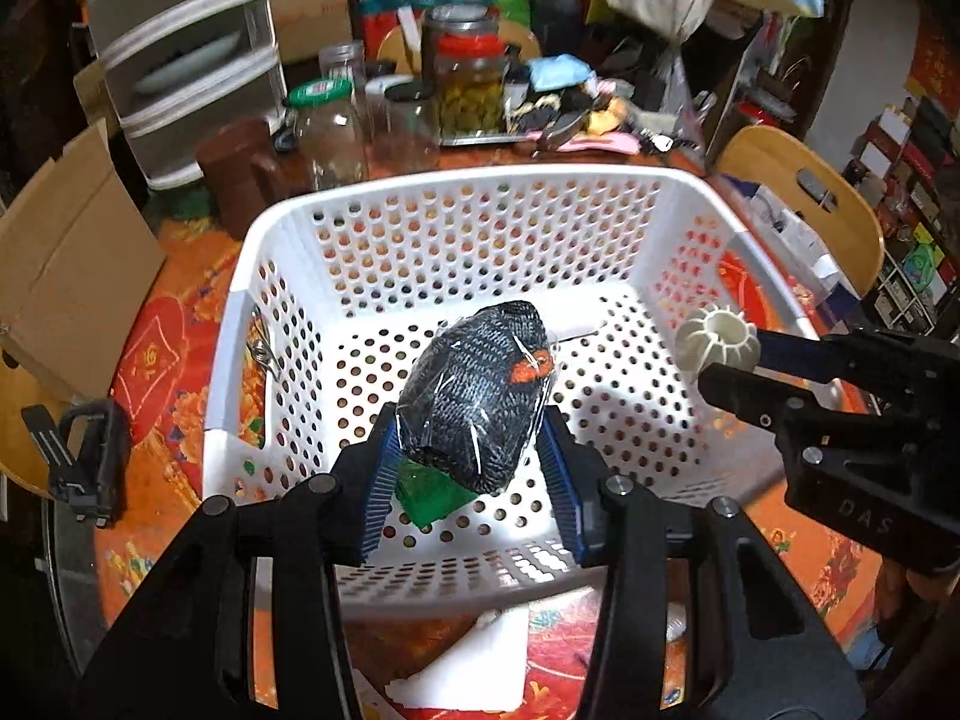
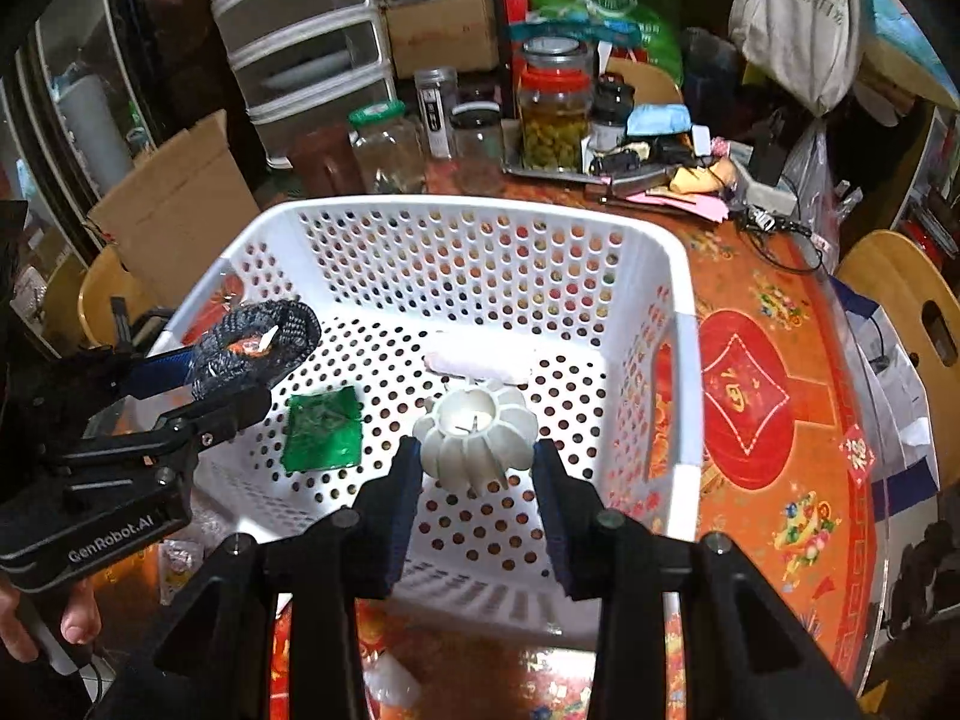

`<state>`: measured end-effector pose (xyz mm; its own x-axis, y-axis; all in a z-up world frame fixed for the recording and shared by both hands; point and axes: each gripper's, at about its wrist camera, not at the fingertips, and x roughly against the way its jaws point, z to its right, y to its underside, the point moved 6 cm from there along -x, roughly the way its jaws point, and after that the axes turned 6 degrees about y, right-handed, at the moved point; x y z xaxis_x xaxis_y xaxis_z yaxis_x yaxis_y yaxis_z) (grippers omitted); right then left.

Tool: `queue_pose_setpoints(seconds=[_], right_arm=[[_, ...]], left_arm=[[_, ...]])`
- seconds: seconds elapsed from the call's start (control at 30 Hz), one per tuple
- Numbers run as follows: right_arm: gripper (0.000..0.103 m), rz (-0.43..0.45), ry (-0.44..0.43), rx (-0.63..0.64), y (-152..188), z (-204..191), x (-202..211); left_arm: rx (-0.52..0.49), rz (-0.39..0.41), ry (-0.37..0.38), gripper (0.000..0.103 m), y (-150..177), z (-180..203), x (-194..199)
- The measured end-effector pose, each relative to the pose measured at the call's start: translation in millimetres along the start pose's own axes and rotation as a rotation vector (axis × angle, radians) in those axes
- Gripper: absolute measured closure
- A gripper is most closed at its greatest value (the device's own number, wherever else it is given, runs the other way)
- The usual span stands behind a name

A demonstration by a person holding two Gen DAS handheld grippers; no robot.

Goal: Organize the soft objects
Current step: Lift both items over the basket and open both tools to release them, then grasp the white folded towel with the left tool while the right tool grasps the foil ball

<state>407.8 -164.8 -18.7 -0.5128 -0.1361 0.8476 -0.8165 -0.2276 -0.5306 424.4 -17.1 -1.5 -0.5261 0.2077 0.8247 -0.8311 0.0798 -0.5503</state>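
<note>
left claw: clamped on dark knit bundle, a plastic-wrapped grey-black roll with an orange spot, held above the basket floor near the front wall; both blue pads pressed its sides.
right claw: clamped on white ribbed ball, a soft pumpkin-shaped piece with a hollow top, held over the basket interior, right of centre.
basket: white, perforated, open top, sat on the counter; rim ran unbroken on all 4 sides.
inside basket: green packet lay flat on the floor at left; pale pink flat item lay near the back wall; the rest of the floor was bare.
claw spacing: in the left wrist view the right claw was at the right rim, well apart from the knit bundle; open floor between the 2 held things.
back edge: glass jars and a pickle jar stood just behind the basket's back wall, not touching as far as could be told.
left side: cardboard stood near the basket's left wall.
right side: bare orange patterned counter ran from the right wall to the counter edge.
front: white flat piece lay on the counter before the front wall.
</note>
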Motion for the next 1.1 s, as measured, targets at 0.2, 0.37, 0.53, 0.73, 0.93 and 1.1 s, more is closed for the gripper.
queue_pose_setpoints(seconds=[0.2, 0.37, 0.53, 0.73, 0.93, 1.1], right_arm=[[0.066, -0.028, 0.037, 0.016, -8, -3, -20], [0.066, -0.02, 0.036, 0.02, -10, -5, -29], [0.06, 0.014, 0.044, -0.02, -15, 3, -21], [0.039, 0.165, -0.061, -0.087, 5, 16, 41], [0.02, 0.268, -0.068, -0.096, 108, 20, 83], [0.02, 0.219, -0.139, -0.16, 185, 4, 57]], left_arm=[[0.041, -0.032, -0.025, 0.06, -7, -13, -21], [0.043, -0.035, -0.038, 0.06, -8, -17, -29], [0.047, 0.02, -0.088, 0.038, -11, -23, -17], [0.049, 0.188, -0.032, 0.017, 11, -29, 63], [0.049, 0.245, -0.046, 0.002, 107, -58, 123], [0.133, 0.232, -0.042, 0.002, 186, -78, 108]])
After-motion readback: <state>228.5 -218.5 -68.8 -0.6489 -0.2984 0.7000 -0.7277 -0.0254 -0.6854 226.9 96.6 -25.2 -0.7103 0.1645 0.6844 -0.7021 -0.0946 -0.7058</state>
